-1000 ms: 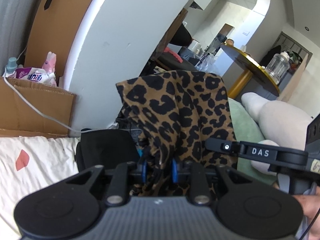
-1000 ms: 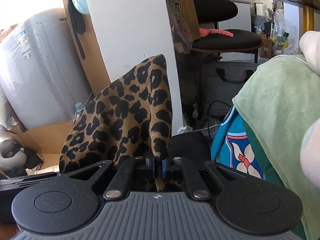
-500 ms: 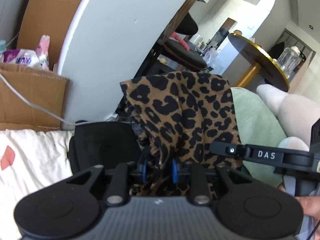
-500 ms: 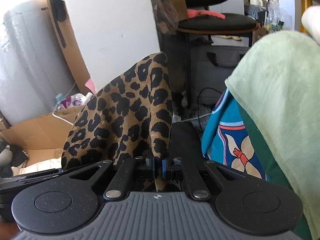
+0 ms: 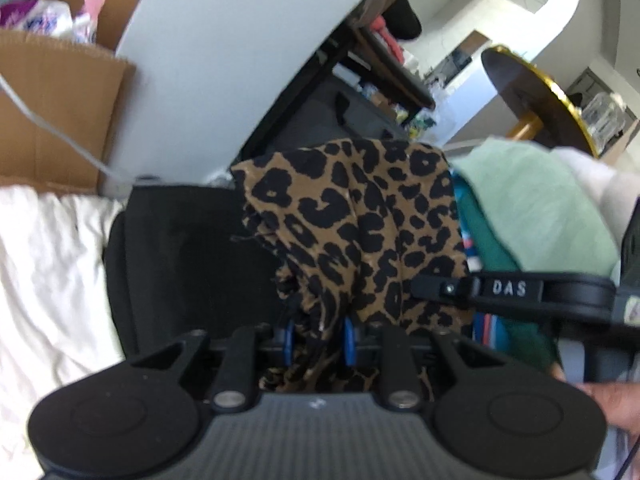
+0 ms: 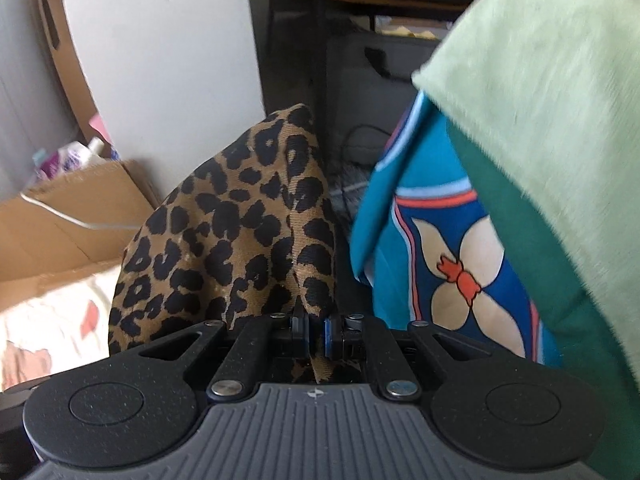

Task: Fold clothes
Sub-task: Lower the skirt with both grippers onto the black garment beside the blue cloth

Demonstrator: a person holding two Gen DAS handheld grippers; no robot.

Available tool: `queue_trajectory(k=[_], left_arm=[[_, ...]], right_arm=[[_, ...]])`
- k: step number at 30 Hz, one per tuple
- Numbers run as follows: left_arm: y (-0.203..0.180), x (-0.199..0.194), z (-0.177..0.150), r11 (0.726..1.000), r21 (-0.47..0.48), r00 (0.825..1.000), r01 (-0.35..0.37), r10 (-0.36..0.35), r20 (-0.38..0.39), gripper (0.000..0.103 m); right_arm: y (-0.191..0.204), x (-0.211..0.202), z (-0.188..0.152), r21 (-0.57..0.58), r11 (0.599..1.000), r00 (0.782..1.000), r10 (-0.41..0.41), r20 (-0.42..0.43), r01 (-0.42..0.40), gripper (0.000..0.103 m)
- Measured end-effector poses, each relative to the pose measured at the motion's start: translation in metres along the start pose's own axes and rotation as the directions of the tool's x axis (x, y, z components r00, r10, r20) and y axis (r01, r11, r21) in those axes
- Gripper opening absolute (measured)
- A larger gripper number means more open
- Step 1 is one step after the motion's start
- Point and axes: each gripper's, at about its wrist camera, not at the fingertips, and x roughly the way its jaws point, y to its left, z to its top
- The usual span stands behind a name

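— Pinching the leopard-print garment [image 5: 360,232] at two spots, why?

— So it hangs free for folding: left gripper [image 5: 318,338] clenched on bunched cloth, right gripper [image 6: 316,334] clamped on an edge, near the stacked clothes [image 6: 540,120] at right.

You've got the leopard-print cloth [image 5: 360,232] bunched and standing up, tan with black spots, pinched at its lower folds; beside it sits a pile of green and blue clothes [image 6: 500,200].
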Motion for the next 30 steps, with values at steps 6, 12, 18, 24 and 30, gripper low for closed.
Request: queue_trajectory(k=[6,12,18,24,30], left_arm=[[0.031,0.02,0.003,0.999,-0.032,0.999,0.044,-0.045,-0.018,0.024],[0.069,0.035,0.014,0.996,-0.072,0.999,0.046,-0.046,-0.001,0.024],[0.101,0.058,0.032,0.996,-0.086,0.999,0.036,-0.034,0.029,0.024],[0.134,0.092,0.045,0.995,-0.087,0.999,0.04,-0.041,-0.01,0.024],[0.152,0.112,0.051,0.996,-0.066,0.998,0.058,-0.059,-0.021,0.024]], right_arm=[[-0.002,0.03,-0.001,-0.027,0.999,1.0,0.028,0.014,-0.027,0.006],[0.001,0.074,0.01,0.079,0.991,0.994,0.104,0.035,-0.106,0.005],[0.011,0.125,0.023,0.089,0.983,0.986,0.152,0.075,-0.158,0.005],[0.011,0.172,0.029,0.063,0.983,0.985,0.166,0.053,-0.169,0.005],[0.007,0.2,0.035,0.045,0.982,0.983,0.184,0.028,-0.185,0.005]])
